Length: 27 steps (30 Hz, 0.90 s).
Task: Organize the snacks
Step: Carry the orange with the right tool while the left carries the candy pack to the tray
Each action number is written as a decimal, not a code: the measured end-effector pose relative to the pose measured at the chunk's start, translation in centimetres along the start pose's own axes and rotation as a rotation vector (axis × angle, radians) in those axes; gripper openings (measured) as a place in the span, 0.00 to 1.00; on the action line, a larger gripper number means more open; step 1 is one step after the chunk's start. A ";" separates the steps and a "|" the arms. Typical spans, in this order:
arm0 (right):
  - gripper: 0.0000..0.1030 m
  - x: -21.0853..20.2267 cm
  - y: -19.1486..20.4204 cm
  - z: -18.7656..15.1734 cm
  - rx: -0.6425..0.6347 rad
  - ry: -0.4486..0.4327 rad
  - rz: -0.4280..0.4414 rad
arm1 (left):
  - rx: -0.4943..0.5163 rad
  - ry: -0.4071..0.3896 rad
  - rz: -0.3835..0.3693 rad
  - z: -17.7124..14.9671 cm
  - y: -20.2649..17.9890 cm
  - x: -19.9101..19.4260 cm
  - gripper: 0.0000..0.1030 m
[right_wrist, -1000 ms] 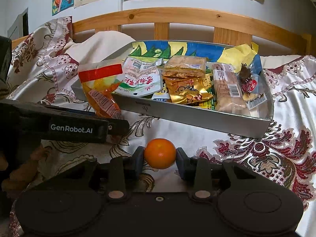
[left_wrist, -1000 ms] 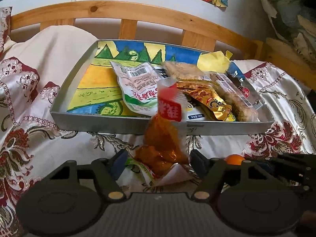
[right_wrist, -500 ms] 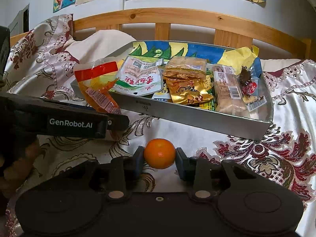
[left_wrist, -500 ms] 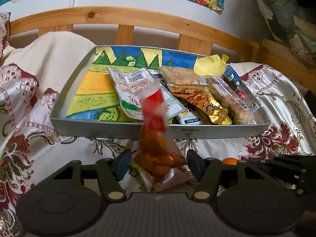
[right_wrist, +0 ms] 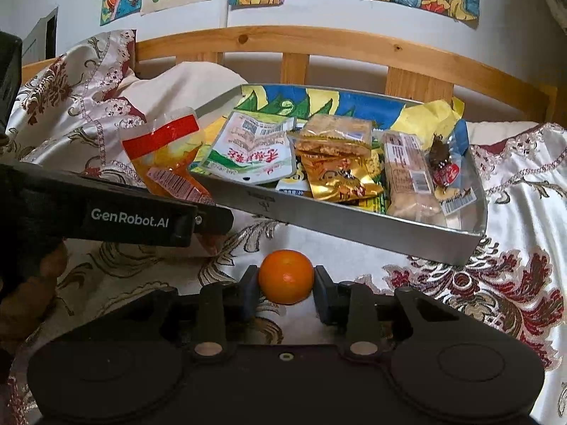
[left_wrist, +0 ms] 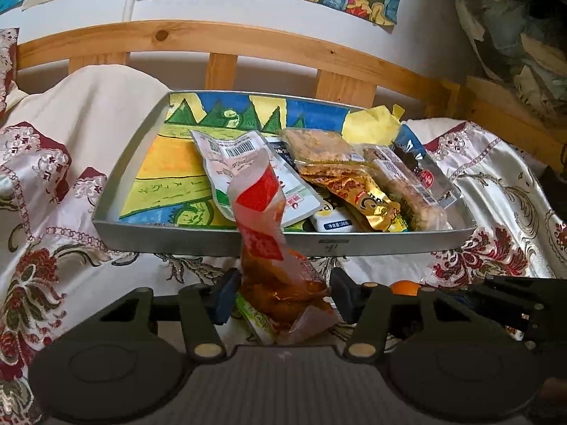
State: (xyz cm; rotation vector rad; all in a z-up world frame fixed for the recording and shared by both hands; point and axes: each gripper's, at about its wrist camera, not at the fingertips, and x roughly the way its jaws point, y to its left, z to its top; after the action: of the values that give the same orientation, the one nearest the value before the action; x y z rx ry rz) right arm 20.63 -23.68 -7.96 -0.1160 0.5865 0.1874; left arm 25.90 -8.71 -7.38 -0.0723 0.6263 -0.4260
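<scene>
Snacks are being gathered on a patterned bedspread (right_wrist: 496,301), and the nearest one, an orange pouch with a red band (left_wrist: 276,276), is sitting between the fingers of the left gripper (left_wrist: 281,292). Its jaws have just been closing around the pouch, and both pads now appear to be pressing its crumpled lower part. Compared with a second ago, the pouch's top is leaning further toward the tray and twisting. The right gripper (right_wrist: 286,292) is pinching a small orange (right_wrist: 286,276) just above the bedspread, as it was earlier, with both pads against the fruit.

Just beyond both grippers, a shallow metal tray (left_wrist: 177,239) is lying on the bed, lined with a colourful drawing. Inside it, a white packet with a barcode (right_wrist: 250,148) is resting toward the left of the pile, a clear pack of crackers (right_wrist: 335,134) is lying over a gold foil packet (right_wrist: 340,177), and a long wrapped bar (right_wrist: 407,177) is lying on the right. Behind the tray, a wooden headboard (right_wrist: 319,44) is standing against the wall.
</scene>
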 end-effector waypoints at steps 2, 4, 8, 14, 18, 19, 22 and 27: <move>0.33 -0.2 0.1 0.2 -0.003 -0.013 0.003 | -0.015 -0.006 0.004 0.2 0.3 -0.5 0.57; 0.33 -0.4 0.2 0.4 -0.006 -0.028 0.005 | -0.035 -0.014 0.011 0.4 0.7 -1.0 0.57; 0.33 -0.7 0.4 0.8 -0.009 -0.053 0.009 | -0.111 -0.030 0.037 1.1 2.0 -2.1 0.57; 0.33 -1.3 0.6 1.6 0.000 -0.089 0.018 | -0.151 -0.069 0.090 2.4 3.7 -3.0 0.58; 0.33 -1.1 0.7 2.9 0.007 -0.133 0.029 | -0.138 -0.103 0.117 4.0 4.6 -2.5 0.58; 0.33 -0.8 0.7 3.3 0.013 -0.144 0.031 | -0.130 -0.116 0.125 4.6 4.8 -2.3 0.58; 0.33 0.2 1.0 4.4 0.019 -0.176 0.042 | -0.136 -0.159 0.153 6.3 5.7 -1.7 0.58; 0.33 3.0 1.1 5.9 0.028 -0.184 0.047 | -0.127 -0.171 0.171 8.0 6.8 0.7 0.58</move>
State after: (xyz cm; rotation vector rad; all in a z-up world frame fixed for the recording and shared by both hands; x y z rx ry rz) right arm 26.03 -21.27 -4.86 -0.0573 0.4086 0.2326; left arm 33.52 -3.24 -2.59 -0.1730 0.4857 -0.2115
